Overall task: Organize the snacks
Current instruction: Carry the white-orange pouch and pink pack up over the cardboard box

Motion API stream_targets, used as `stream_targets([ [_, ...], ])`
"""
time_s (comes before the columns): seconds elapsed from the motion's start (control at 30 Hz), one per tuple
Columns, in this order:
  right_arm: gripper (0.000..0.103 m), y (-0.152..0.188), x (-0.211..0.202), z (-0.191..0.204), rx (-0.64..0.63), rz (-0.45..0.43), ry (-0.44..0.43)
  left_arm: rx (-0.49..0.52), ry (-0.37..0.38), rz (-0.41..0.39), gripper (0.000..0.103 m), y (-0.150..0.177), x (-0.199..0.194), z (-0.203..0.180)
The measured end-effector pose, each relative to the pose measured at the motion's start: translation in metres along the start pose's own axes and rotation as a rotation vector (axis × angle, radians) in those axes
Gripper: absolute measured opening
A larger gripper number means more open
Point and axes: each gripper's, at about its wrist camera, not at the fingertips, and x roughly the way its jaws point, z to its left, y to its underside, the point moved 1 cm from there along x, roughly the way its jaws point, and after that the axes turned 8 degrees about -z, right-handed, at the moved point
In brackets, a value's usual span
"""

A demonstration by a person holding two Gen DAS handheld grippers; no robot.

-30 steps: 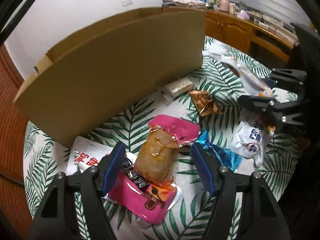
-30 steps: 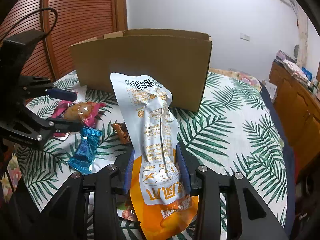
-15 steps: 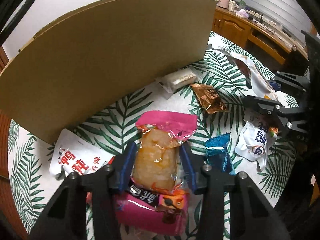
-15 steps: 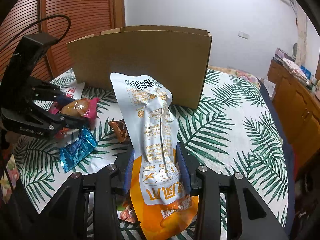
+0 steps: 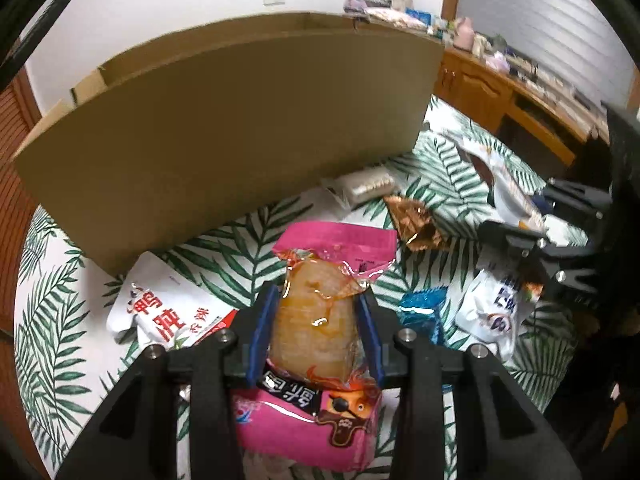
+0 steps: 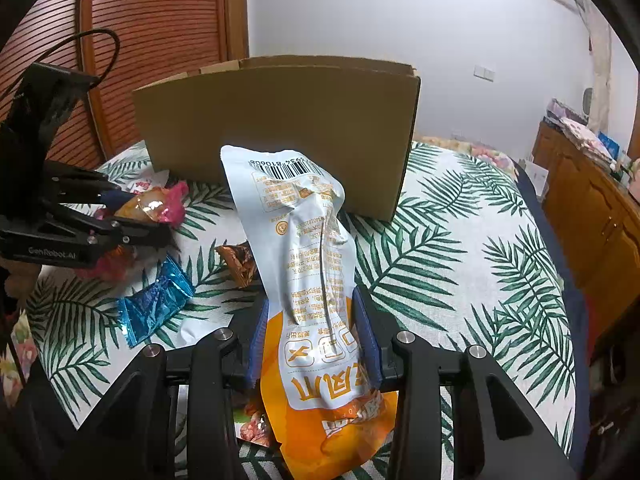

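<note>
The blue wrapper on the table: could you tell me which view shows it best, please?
The right wrist view: the blue wrapper lies whole and unobstructed on the tablecloth. In the left wrist view it is partly hidden behind the left gripper.

Pink snack pack (image 5: 316, 320) and white-orange pouch (image 6: 316, 280), both clamped

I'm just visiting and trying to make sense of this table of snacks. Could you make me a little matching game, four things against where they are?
Things:
1. pink snack pack
2. white and orange pouch
3. blue wrapper
4. cardboard box

Places:
A. standing at the back of the table
B. gripped in the right claw
C. lying loose on the leaf-print tablecloth
D. gripped in the left claw

Pairs: 1-D, 2-B, 3-C, 4-A
</note>
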Motion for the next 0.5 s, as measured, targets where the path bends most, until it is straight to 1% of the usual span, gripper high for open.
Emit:
stream_targets([
  [0.2,0.039,0.001,-0.005,0.001,-0.01,-0.021,0.001,-0.033,-0.005,-0.064,0.038,-0.003,-0.015,-0.002],
  [0.5,0.039,0.0,-0.012,0.001,-0.006,-0.048,0.006,-0.063,-0.004,-0.159,0.038,-0.017,-0.037,-0.002],
])
